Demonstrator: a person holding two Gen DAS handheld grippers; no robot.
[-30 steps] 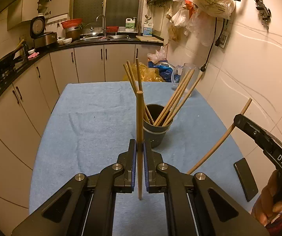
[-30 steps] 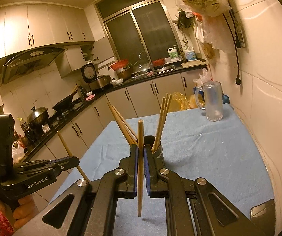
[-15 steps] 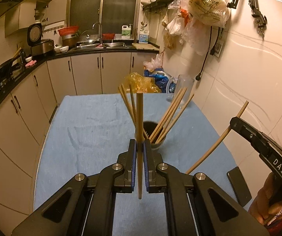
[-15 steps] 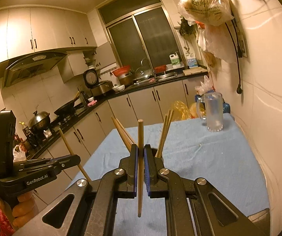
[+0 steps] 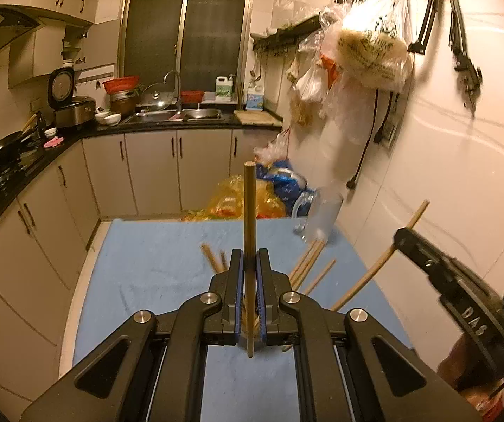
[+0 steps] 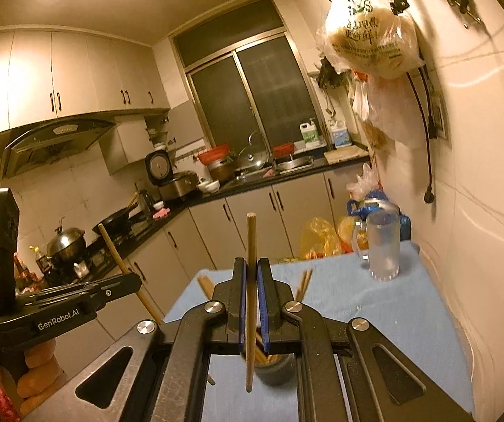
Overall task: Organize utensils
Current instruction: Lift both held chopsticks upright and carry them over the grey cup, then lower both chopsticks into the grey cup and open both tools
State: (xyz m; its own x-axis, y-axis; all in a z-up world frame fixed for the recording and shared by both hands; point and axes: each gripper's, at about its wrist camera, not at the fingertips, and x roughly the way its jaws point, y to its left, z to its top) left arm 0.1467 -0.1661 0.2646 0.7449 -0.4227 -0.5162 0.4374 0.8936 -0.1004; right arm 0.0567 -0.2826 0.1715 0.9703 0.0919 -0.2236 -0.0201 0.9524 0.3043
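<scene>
Left gripper (image 5: 250, 281): clamped on a single chopstick (image 5: 249, 218), held upright between the blue pads, tip pointing to 12 o'clock, lower end hanging free toward 6. Right gripper (image 6: 250, 285): likewise closed on its own chopstick (image 6: 250, 263), shaft near vertical, leaning very slightly. Directly under the right jaws, at 6 o'clock in the right wrist view: the dark utensil cup (image 6: 274, 369), only partly visible, already bristling with other chopsticks (image 6: 304, 283) fanning out toward 11 and 1 o'clock. From the left wrist view, cup body hidden behind the fingers, only the fanned sticks (image 5: 310, 263) showing at about 1 o'clock just past the jaws. Judged nearer to the cup mouth: the right gripper, its stick's lower end seemingly just beside or over the rim; exact alignment hard to tell. Coming move likely a straight drop along the stick's long axis into the cup, right first, left after. Both long axes already close to the cup's own. Risk: catching the leaning sticks on the way down. Farther out: blue cloth (image 6: 375, 302) covering the table, frosted glass mug (image 6: 382, 246) at 1 o'clock, well apart.
</scene>
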